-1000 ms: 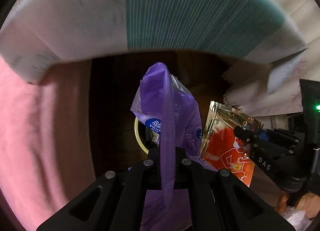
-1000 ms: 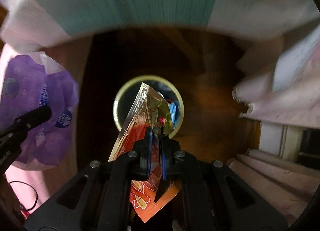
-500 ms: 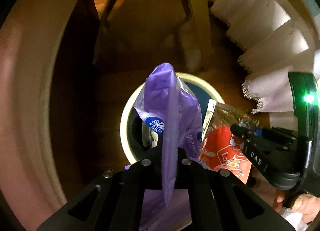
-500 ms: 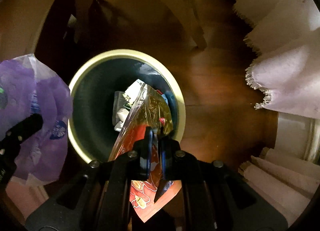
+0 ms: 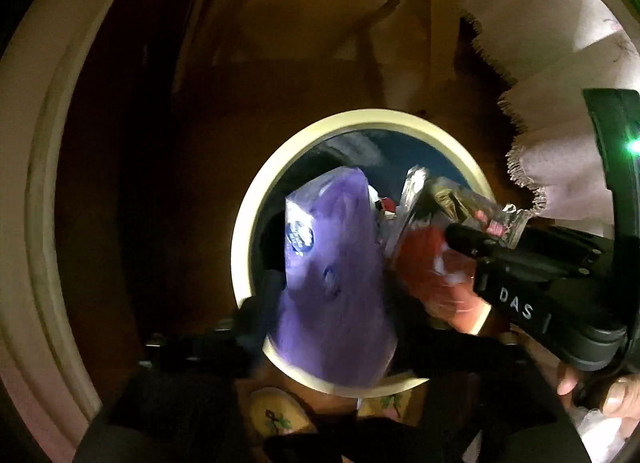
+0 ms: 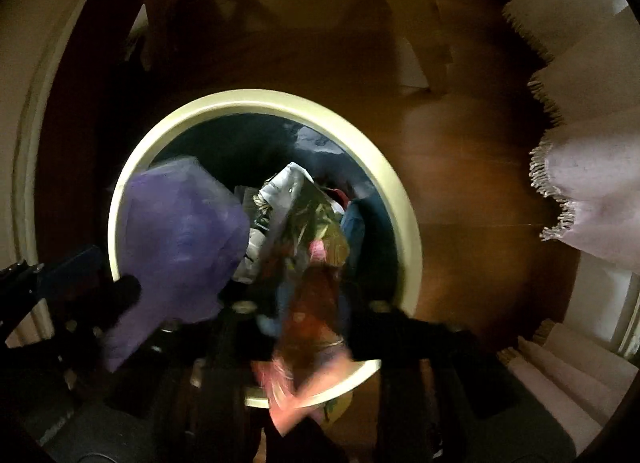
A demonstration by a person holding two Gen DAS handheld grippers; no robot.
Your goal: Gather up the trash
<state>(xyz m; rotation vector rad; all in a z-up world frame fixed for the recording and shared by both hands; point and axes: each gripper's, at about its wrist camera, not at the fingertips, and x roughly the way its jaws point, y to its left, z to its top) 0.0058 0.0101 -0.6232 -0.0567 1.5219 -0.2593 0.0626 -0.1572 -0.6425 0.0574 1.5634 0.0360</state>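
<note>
The left tool (image 5: 332, 303) points down over the round bin (image 5: 256, 219), and its jaws have just been opening; they stand wide, with the purple wrapper (image 5: 332, 287) loose between them, blurred, above the bin's mouth. The right tool (image 6: 308, 315) also points down over the bin (image 6: 404, 215). Its jaws have just been opening too and stand partly apart, the red and gold snack pouch (image 6: 316, 303) between them, blurred; whether the pads touch it I cannot tell. Other wrappers (image 6: 280, 191) lie inside the dark-lined bin. The bin stands on a brown wooden floor (image 6: 472, 191). A fringed pale cloth (image 6: 592, 199) hangs at the right, and wooden chair legs (image 6: 428, 23) stand beyond the bin. A hand (image 5: 600, 391) grips the right tool's handle.
</note>
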